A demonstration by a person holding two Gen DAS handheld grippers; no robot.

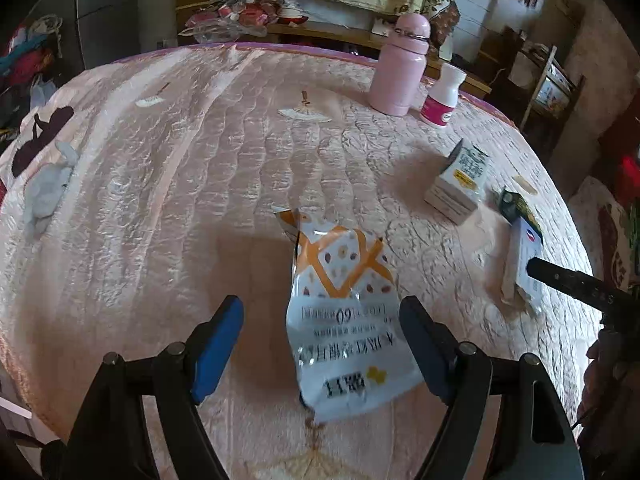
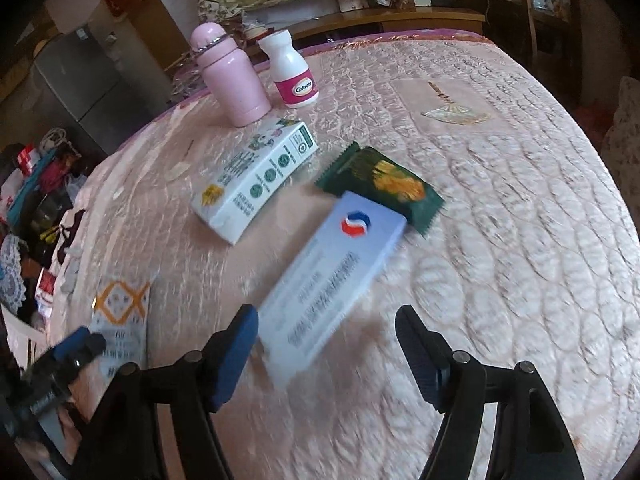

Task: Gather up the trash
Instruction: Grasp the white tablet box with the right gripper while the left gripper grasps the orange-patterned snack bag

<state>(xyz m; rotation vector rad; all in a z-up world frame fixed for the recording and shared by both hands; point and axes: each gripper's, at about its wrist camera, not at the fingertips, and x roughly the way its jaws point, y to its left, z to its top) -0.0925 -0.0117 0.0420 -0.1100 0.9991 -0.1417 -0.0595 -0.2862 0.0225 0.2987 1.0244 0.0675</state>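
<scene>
Nothing looks collected yet: all the trash lies on the table [image 1: 160, 160], and no bin shows in either view. Your left gripper [image 1: 320, 344] is spread wide, empty, straddling the white-and-orange bag [image 1: 344, 320] near the table's near edge. Your right gripper [image 2: 326, 352] is likewise open and empty, its left pad beside the near end of the blue box [image 2: 340, 264]. Beyond that box lie the green wrapper [image 2: 384, 184], partly under the box's far end, and the carton [image 2: 256, 184]. The pink flask [image 2: 232, 80] and pill bottle [image 2: 292, 76] stand at the far edge; probably not trash. So four pickups remain, I judge.
</scene>
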